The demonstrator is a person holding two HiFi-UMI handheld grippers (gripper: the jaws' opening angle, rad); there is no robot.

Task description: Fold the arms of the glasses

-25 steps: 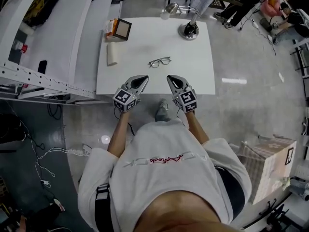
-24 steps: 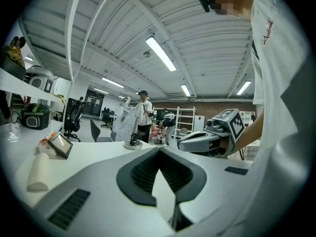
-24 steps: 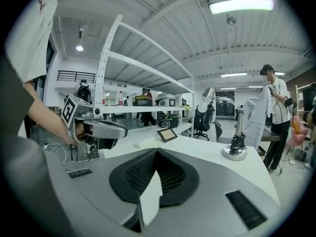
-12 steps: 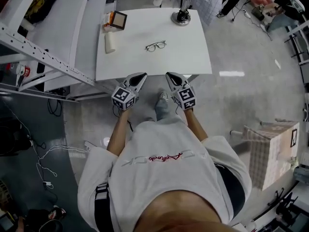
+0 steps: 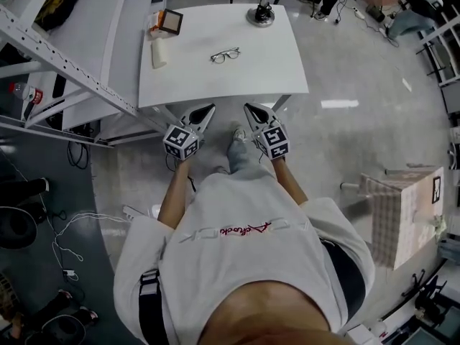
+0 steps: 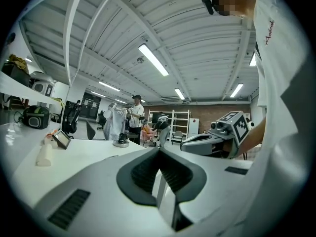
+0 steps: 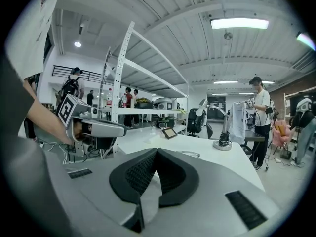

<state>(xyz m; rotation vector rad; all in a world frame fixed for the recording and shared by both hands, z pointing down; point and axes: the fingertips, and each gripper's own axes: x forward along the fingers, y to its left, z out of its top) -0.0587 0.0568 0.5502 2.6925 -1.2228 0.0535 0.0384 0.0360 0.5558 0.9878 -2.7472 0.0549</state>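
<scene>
The glasses [image 5: 225, 55] lie on the white table [image 5: 280, 70], near its middle; they are too small to tell how their arms stand. The person holding both grippers stands back from the table's front edge. My left gripper [image 5: 210, 109] and right gripper [image 5: 247, 107] hover side by side over the floor just short of that edge, pointing at the table. Both are shut with nothing between the pads. In the left gripper view my jaws [image 6: 159, 150] meet at the tips, and the right gripper [image 6: 217, 138] shows beside them. The right gripper view shows the same closed tips [image 7: 157, 151] and the glasses [image 7: 189, 154] beyond.
On the table stand a lamp base [image 5: 261, 14] at the back, a small framed screen [image 5: 170, 21] and a white roll [image 5: 157, 54] at the left. A metal shelving rack [image 5: 57, 56] runs along the left. A crate [image 5: 402, 207] sits on the floor at the right.
The person and both grippers have drawn back from the table; its edge, under the jaw tips before, now lies ahead of them. Both grippers stay shut and the glasses have not moved.
</scene>
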